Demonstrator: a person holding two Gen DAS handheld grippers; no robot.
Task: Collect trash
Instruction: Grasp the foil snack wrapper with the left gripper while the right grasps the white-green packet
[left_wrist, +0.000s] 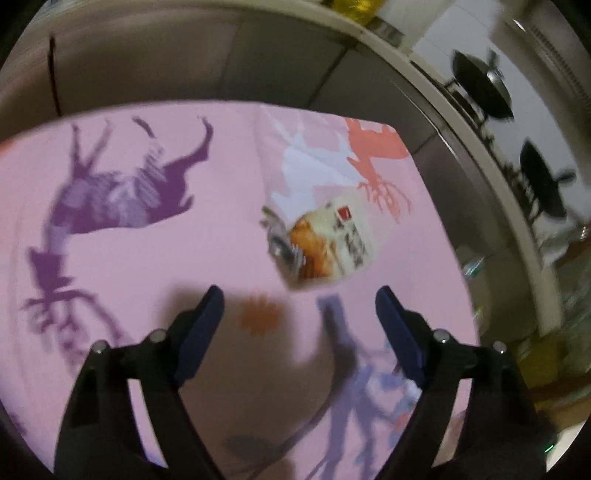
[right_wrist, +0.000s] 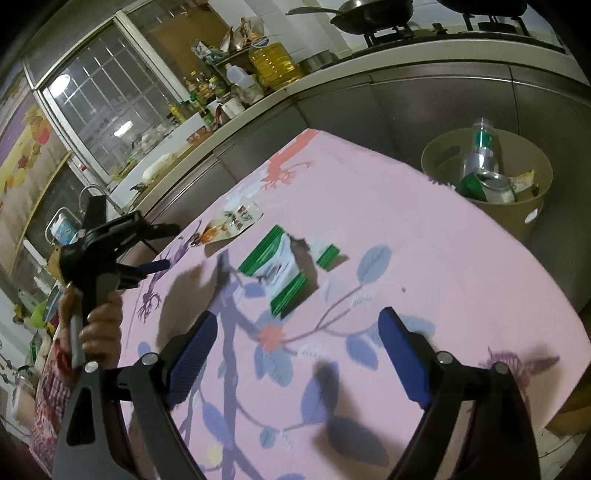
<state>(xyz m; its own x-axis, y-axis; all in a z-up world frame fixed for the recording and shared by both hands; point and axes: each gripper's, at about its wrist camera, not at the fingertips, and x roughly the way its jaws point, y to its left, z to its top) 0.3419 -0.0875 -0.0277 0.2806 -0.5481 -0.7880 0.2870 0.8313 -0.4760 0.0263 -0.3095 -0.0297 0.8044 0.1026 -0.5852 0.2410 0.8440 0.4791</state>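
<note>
On the pink printed tablecloth (right_wrist: 443, 258), a torn cream snack wrapper (right_wrist: 232, 221) lies left of the green-and-white packet (right_wrist: 284, 266); a beige plastic bin (right_wrist: 517, 214) stands beyond the tablecloth's right edge.

Dim indoor light, heavy motion blur, fisheye-warped edges, dark soft shadows

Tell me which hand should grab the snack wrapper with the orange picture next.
Left. The left tongs are open and point down at the snack wrapper, which lies just beyond their tips. The right tongs are farther off, with the green and white packet lying between them and that wrapper.
</note>
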